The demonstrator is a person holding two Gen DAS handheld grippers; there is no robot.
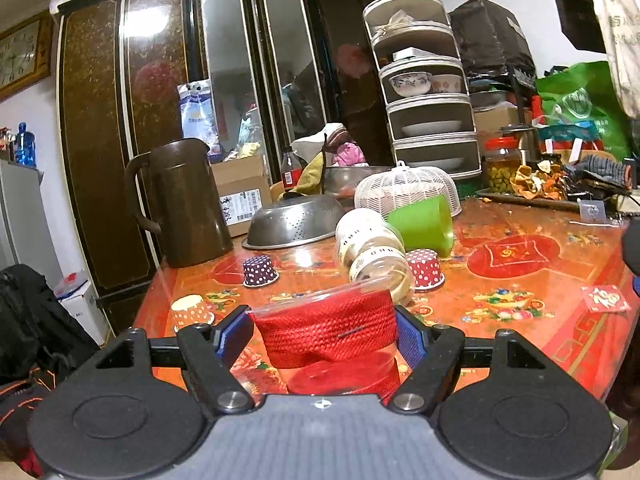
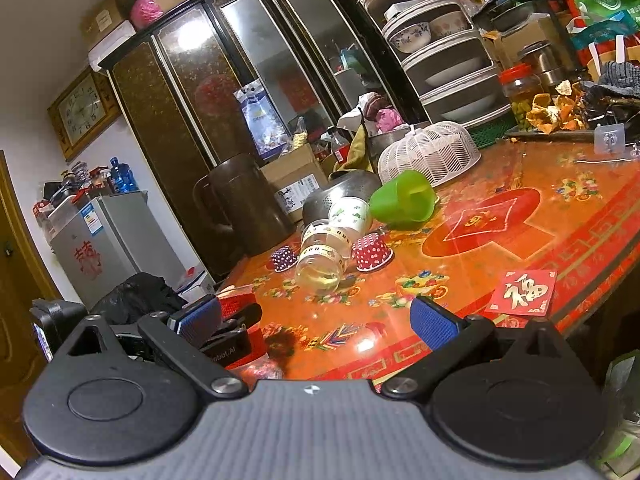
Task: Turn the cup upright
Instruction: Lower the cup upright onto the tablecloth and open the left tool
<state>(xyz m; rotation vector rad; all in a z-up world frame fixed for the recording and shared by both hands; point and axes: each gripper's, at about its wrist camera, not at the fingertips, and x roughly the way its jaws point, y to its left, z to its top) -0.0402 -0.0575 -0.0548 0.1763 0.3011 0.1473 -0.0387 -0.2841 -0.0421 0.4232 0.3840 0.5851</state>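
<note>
My left gripper is shut on a clear plastic cup with a red woven sleeve, held over the near left part of the table. In the right wrist view a bit of this red cup shows behind the left gripper at the left. My right gripper is open and empty above the table's near edge. A green cup lies on its side in the middle. A clear glass jar lies on its side in front of it.
Three upside-down dotted paper cups stand on the orange patterned table: purple, red, orange. A steel colander, white mesh cover, brown jug and a tray of clutter line the back. A red card lies near right.
</note>
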